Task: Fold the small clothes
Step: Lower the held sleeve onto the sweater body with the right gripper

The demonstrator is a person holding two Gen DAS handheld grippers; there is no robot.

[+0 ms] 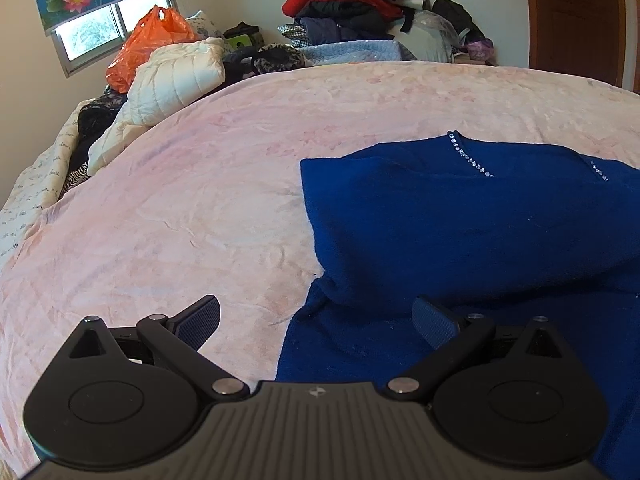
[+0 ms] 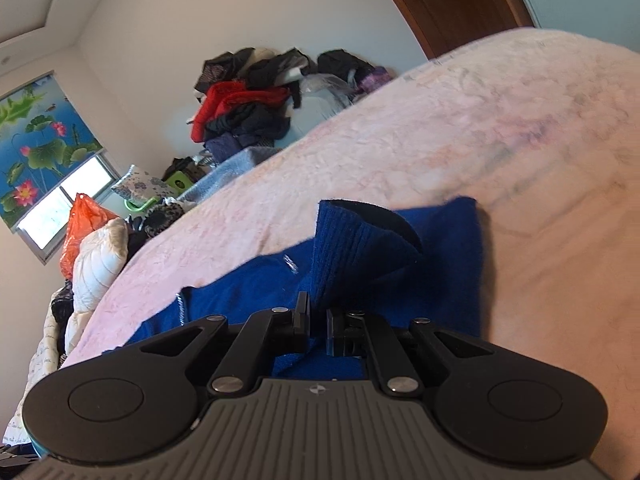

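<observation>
A royal-blue knit sweater (image 1: 460, 232) with a rhinestone-trimmed neckline lies on the pink bedspread (image 1: 180, 208), its left side folded over the body. My left gripper (image 1: 316, 320) hangs just above the sweater's near left edge, jaws wide open and empty. One pad sits over the bedspread, the other over blue knit. In the right wrist view my right gripper (image 2: 318, 322) holds the sweater's sleeve (image 2: 360, 248). Its jaws are narrowly apart with blue knit filling the gap. The ribbed cuff stands up just beyond the fingertips, over the sweater's body (image 2: 240, 284).
A cream quilted jacket (image 1: 176, 80) and an orange plastic bag (image 1: 148, 44) lie at the bed's far left corner. A tall heap of dark and red clothes (image 1: 352, 4) sits against the back wall. A wooden door (image 1: 576, 16) stands at the right.
</observation>
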